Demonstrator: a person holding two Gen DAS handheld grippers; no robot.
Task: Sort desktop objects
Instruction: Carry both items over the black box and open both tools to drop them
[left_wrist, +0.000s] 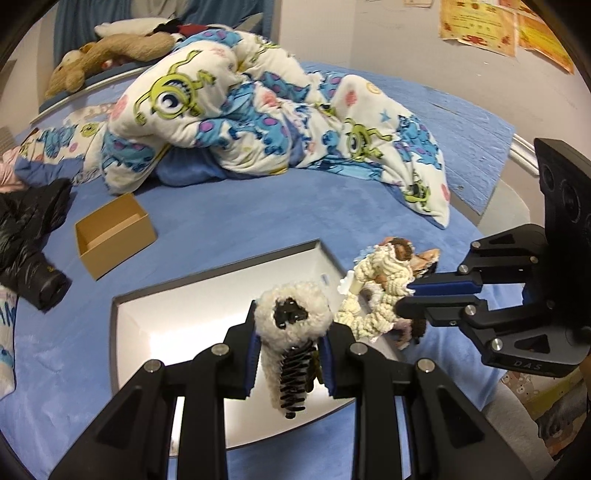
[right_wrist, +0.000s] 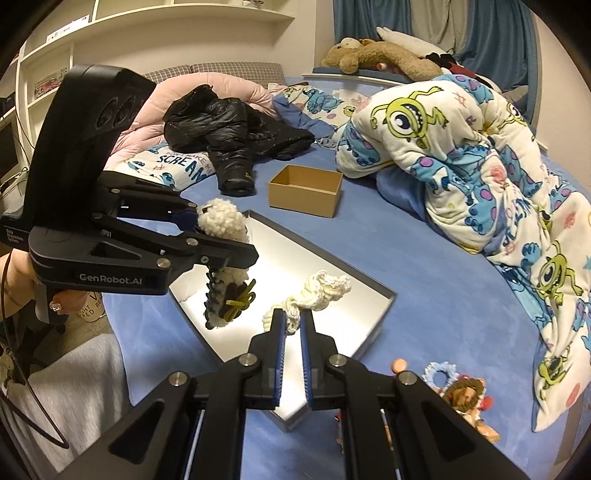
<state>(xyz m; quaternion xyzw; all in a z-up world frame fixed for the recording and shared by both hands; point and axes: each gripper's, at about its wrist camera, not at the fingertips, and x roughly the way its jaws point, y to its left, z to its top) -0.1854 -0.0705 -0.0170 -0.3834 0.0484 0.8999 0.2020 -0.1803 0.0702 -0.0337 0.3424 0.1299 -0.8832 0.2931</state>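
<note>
On blue bedspread, grey tray, cardboard box, cartoon quilt

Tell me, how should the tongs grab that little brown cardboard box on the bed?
Pinch one wall of the brown cardboard box, coming down from above. Its top is open and it sits upright on the blue bedspread, so one finger can slip inside and the other stay outside. The near wall looks easiest, with bare bedspread in front of it. Both tongs are busy now, though.

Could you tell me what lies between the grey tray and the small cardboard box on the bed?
Only bare blue bedcover separates the grey tray from the cardboard box, seen in both wrist views.
</note>
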